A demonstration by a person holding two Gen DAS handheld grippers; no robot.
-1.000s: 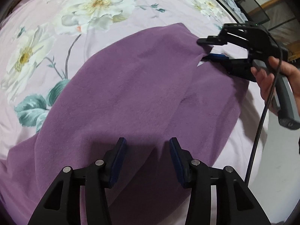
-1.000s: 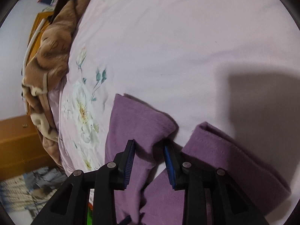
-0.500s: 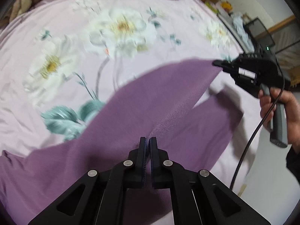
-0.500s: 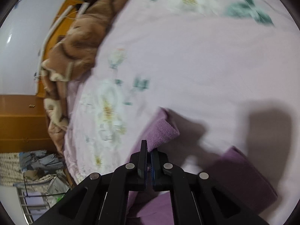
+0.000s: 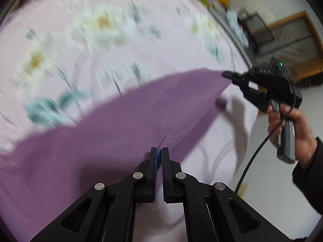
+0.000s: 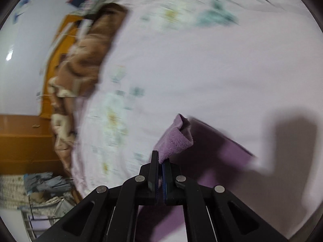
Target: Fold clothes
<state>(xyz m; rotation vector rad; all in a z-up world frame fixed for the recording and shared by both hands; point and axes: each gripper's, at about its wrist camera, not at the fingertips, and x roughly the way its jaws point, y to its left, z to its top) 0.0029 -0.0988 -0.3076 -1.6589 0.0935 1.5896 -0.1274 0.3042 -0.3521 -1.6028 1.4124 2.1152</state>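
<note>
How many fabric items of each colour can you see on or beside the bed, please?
Purple garment: 1
Pink floral bedsheet: 1
Brown blanket: 1
Total: 3

One purple garment (image 5: 121, 125), two tongs (image 5: 158, 151) (image 6: 160, 157), one brown blanket (image 6: 80, 64).

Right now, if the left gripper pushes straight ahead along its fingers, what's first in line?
The purple garment itself: the left gripper is shut on its edge, and the cloth stretches ahead. Beyond it, probably the floral bedsheet; depth is unclear.
</note>
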